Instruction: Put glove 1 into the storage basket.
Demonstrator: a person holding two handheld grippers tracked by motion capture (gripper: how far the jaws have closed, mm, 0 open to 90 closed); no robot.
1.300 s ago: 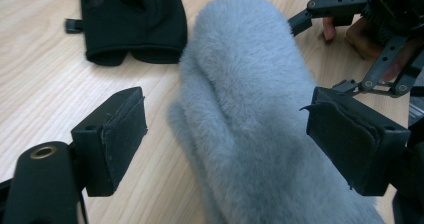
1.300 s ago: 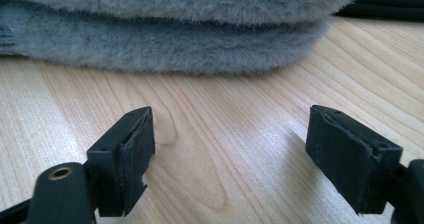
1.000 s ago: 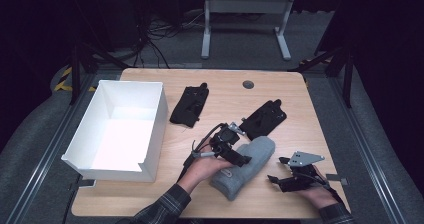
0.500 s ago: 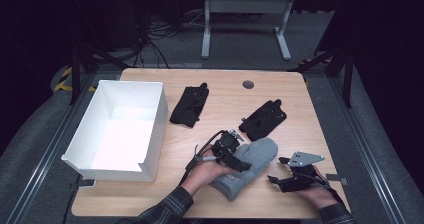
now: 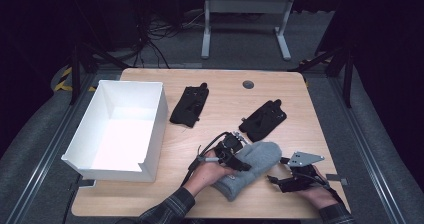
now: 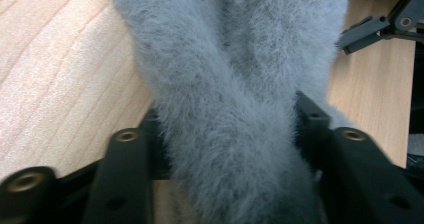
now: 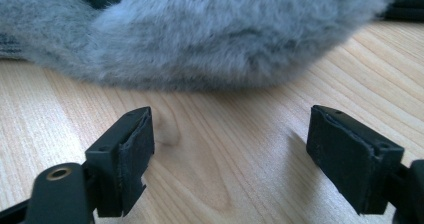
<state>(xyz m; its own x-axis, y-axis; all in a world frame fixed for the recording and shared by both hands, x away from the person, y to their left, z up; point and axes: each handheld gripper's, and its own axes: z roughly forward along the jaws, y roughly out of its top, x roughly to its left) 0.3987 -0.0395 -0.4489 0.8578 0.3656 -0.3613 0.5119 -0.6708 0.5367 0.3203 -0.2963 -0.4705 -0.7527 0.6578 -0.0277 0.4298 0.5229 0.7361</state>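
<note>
A fuzzy grey mitten (image 5: 250, 169) lies on the wooden surface (image 5: 220, 91) in the lower middle of the frame. The left hand-held gripper (image 5: 235, 154) has its jaws pressed in on a fold of the mitten, which bulges between them in the left gripper view. The right hand-held gripper (image 5: 280, 180), at the lower right, stands wide apart with nothing between its jaws, just beside the mitten's edge.

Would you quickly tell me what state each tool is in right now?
Left tool: shut on the grey mitten.
Right tool: open, holding nothing, just short of the grey mitten.
</note>
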